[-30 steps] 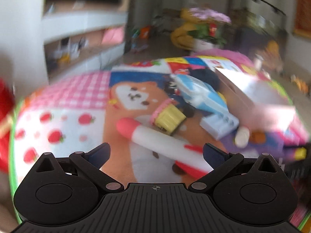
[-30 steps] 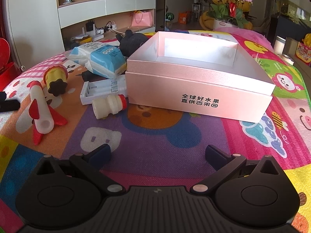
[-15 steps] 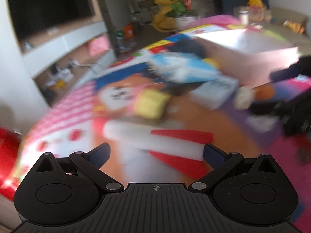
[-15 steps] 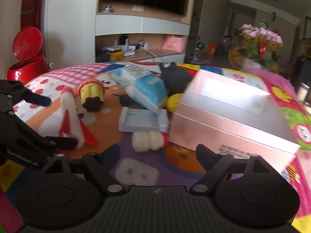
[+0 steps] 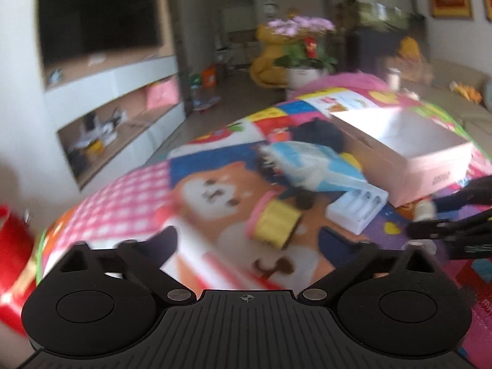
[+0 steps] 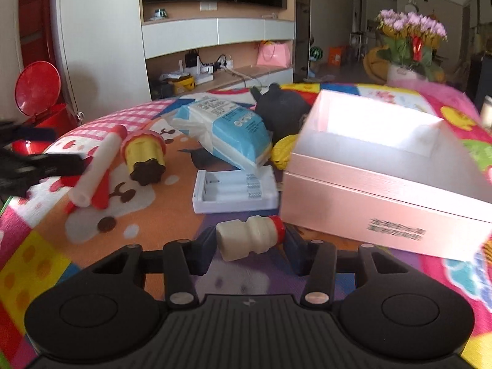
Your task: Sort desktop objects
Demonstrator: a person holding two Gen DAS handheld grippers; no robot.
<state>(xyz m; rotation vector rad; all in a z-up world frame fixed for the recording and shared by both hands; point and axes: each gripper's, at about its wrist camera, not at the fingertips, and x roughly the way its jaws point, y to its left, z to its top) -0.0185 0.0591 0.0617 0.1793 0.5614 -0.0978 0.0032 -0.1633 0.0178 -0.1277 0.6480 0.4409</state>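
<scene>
The right gripper (image 6: 249,247) is closing around a small cream bottle with a red cap (image 6: 249,239) that is lying on its side on the colourful play mat (image 6: 129,230), just near of the white battery case (image 6: 235,191) and just left of the near corner of the open pink box (image 6: 381,196); the bottle is sitting between the jaws, and the pads are looking close to its base and cap ends, though contact is not clear. Judging by its look, the bottle is light, rigid plastic with a smooth, rounded body, so it is likely rolling easily and slipping under an end-on squeeze; taking it across the ridged waist would probably be steadier. The left gripper (image 5: 247,241) is also closing, with the white foam rocket with red fins (image 6: 92,173) lying between its jaws in a blurred view, seemingly not yet pinched. That rocket is appearing soft, light and compressible, best held mid-tube. Farther off, the blue wipes pack (image 6: 227,129) is looking floppy, and the toy cupcake (image 6: 144,156) is lying tipped beside the rocket
</scene>
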